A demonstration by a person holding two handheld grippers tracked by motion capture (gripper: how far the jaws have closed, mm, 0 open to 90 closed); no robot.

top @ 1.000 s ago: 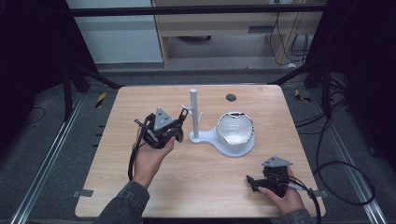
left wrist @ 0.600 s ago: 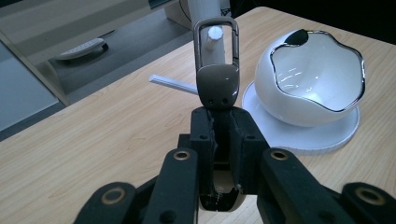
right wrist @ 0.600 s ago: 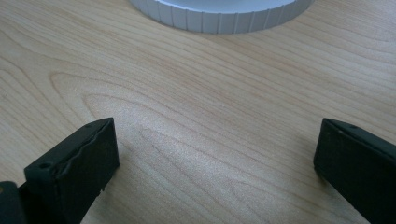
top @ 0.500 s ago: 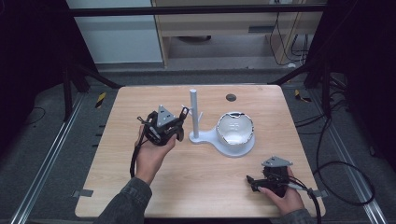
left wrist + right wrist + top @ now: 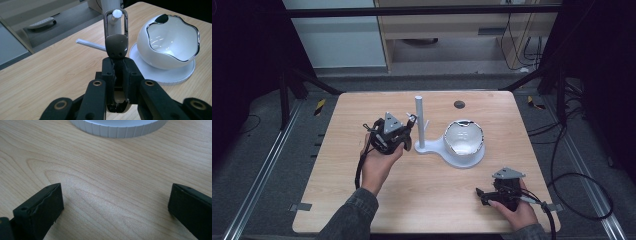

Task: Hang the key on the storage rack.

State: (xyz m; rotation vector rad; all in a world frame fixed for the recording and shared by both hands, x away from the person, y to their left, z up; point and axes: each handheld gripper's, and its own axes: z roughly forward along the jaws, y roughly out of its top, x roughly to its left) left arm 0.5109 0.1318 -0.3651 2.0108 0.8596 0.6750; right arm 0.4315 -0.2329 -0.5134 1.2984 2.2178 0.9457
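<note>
Left gripper (image 5: pixel 117 72): fingers pinching a dark metal clip (image 5: pixel 116 37), its loop over a peg of the white stand (image 5: pixel 420 122).
Right gripper (image 5: pixel 115 207): fingers spread, low over the table (image 5: pixel 427 200), near the stand's base.
Bowl (image 5: pixel 170 45): white, on the stand's base.

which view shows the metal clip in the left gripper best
The left gripper view: the metal clip sits close up, clamped between the shut jaws of the left gripper, its loop around a peg of the white stand. In the high view the clip is a tiny glint by the post.
</note>
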